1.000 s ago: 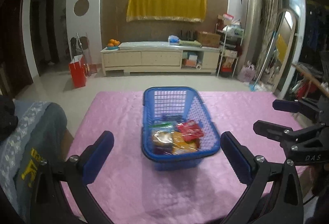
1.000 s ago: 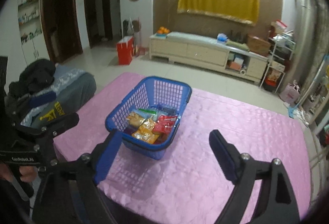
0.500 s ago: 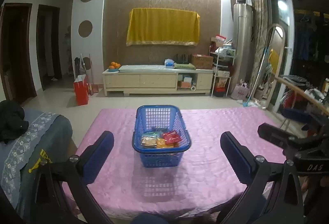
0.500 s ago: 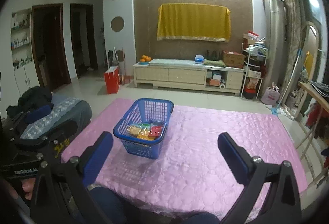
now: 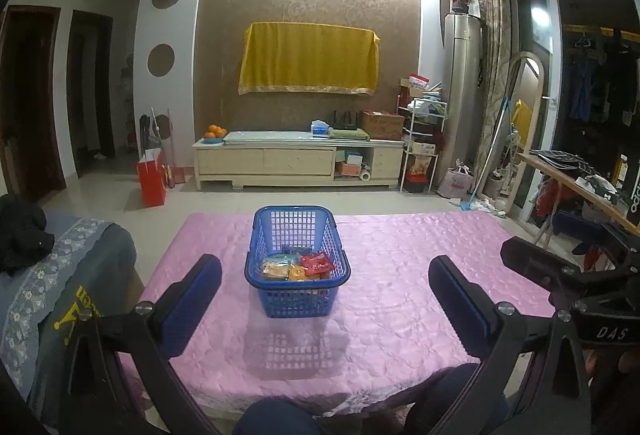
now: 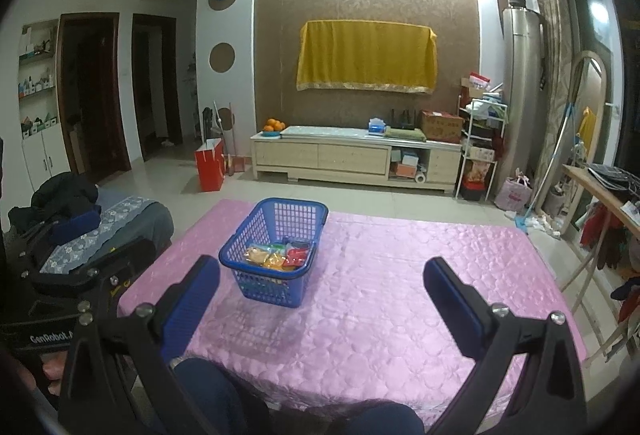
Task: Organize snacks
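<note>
My left gripper (image 5: 325, 293) w/ its blue-padded black fingers was spread wide, nothing between the pads, and it hung above the near edge of the table covered w/ a pink quilted cloth (image 5: 400, 275). My right gripper (image 6: 321, 293) was the same: pads fully apart, empty, held over the near part of that cloth. The blue plastic lattice basket (image 5: 297, 267) sat on the cloth approx. mid-table in the left wrist view, straight ahead between my left fingers but well beyond their tips; from the right wrist view it stood left of centre, just past my right gripper's left pad. The snack packets (image 5: 298, 266) lay flat in the bottom of the basket at its near end: yellow and orange ones plus a red one, w/ a green edge behind; labels too small to read. Neither gripper touched the basket or the snacks. My knees in dark trousers (image 6: 224, 395) showed at the bottom, against the table's near edge. A grey blanket w/ a lace strip (image 5: 60, 275) lay left of the table.
</note>
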Tool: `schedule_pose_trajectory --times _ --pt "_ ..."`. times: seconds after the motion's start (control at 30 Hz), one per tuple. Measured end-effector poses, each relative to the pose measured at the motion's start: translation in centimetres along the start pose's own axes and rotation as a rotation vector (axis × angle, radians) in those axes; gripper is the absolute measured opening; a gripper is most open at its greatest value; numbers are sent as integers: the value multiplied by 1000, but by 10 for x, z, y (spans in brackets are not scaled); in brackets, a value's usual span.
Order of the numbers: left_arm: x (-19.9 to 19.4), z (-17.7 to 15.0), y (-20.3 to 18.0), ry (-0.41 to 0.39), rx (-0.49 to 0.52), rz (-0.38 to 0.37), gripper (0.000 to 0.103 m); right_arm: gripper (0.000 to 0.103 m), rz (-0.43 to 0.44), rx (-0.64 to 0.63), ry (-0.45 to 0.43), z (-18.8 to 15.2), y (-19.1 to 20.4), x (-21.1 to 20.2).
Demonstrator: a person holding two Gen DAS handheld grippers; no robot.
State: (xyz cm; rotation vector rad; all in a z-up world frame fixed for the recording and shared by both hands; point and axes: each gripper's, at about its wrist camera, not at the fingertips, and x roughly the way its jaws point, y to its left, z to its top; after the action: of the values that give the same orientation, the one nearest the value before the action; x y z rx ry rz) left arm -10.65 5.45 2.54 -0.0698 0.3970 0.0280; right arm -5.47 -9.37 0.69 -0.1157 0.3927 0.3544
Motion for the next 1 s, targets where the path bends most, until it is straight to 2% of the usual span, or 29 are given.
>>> schedule_pose_trajectory --times 1.0 --pt "-9 -3 -6 -2 15 -15 102 103 -23 19 -8 -4 -1 -11"
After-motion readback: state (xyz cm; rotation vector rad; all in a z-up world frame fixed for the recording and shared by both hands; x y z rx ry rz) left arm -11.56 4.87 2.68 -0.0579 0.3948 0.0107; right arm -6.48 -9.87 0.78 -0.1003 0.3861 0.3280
